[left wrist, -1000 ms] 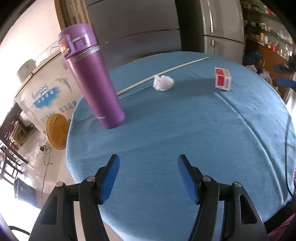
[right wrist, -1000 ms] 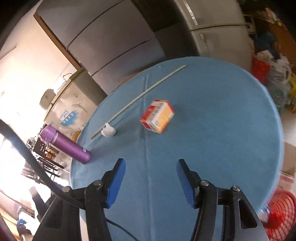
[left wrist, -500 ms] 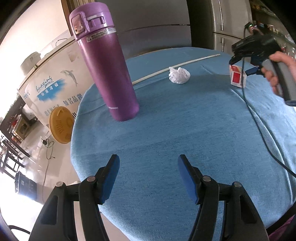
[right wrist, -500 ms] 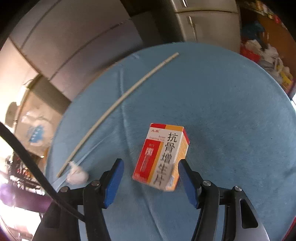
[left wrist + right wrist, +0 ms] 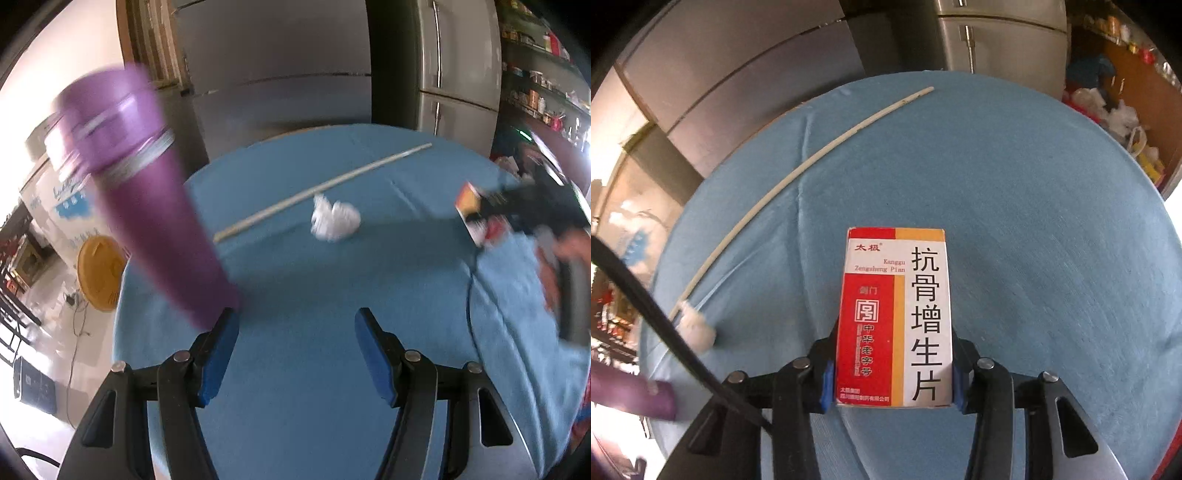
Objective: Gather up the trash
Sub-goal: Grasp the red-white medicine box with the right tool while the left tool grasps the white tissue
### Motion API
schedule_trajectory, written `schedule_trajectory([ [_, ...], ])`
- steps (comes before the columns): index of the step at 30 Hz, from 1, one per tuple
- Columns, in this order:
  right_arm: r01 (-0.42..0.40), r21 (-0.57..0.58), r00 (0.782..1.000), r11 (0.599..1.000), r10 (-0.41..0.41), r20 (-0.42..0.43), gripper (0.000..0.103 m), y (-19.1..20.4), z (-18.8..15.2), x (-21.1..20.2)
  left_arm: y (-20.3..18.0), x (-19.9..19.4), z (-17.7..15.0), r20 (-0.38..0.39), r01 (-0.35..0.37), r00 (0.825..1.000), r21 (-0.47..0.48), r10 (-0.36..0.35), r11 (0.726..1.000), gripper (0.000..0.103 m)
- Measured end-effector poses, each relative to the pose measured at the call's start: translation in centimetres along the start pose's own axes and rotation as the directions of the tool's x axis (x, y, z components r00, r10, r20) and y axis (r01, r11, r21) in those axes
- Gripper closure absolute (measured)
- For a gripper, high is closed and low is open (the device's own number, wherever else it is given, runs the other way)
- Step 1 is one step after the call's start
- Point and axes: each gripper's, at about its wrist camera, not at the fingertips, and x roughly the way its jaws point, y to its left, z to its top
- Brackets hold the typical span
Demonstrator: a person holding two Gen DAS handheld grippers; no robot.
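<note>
Cardboard medicine box point(image 5: 895, 317), rectangular, glossy, between closing right claw point(image 5: 891, 373).

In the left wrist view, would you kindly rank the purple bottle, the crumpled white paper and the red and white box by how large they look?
1. purple bottle, by far the largest, though it stands nearest the camera.
2. crumpled white paper.
3. red and white box, blurred and partly hidden, so close to the paper; that order is unsure.
</note>
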Motion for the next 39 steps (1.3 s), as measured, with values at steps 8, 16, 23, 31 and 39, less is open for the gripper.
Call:
schedule_trajectory([
  [8, -0.131, -0.023, 0.991, 0.991, 0.131, -0.014, 0.054, -4.8, -3.6, -4.1, -1.3, 6.8, 7.5, -0.031, 0.016, 0.999, -0.183, -0.022, 0.983, 0.024],
  [16, -0.190, -0.045, 0.981, 0.981, 0.191, 0.018, 0.054, -8.2, -8.9, -7.7, -0.2, 13.4, 10.1, -0.148, -0.020, 0.989, -0.310, -0.027, 0.951, 0.024],
  [23, -0.224, -0.017, 0.974, 0.974, 0.224, 0.015, 0.054, -9.3, -10.2, -7.8, -0.2, 15.6, 8.8, -0.203, 0.072, 0.966, -0.391, -0.162, 0.918, 0.058],
  [31, -0.253, -0.005, 0.964, 0.967, 0.252, 0.084, 0.054, -10.3, -10.7, -10.3, -2.1, 11.1, 6.9, -0.187, 0.160, 0.954, -0.338, -0.233, 0.927, 0.077],
  [39, -0.247, -0.003, 0.962, 0.969, 0.245, 0.121, 0.054, -11.2, -12.9, -13.1, -4.2, 4.1, 2.9, -0.185, 0.222, 0.944, -0.252, -0.272, 0.942, 0.077],
])
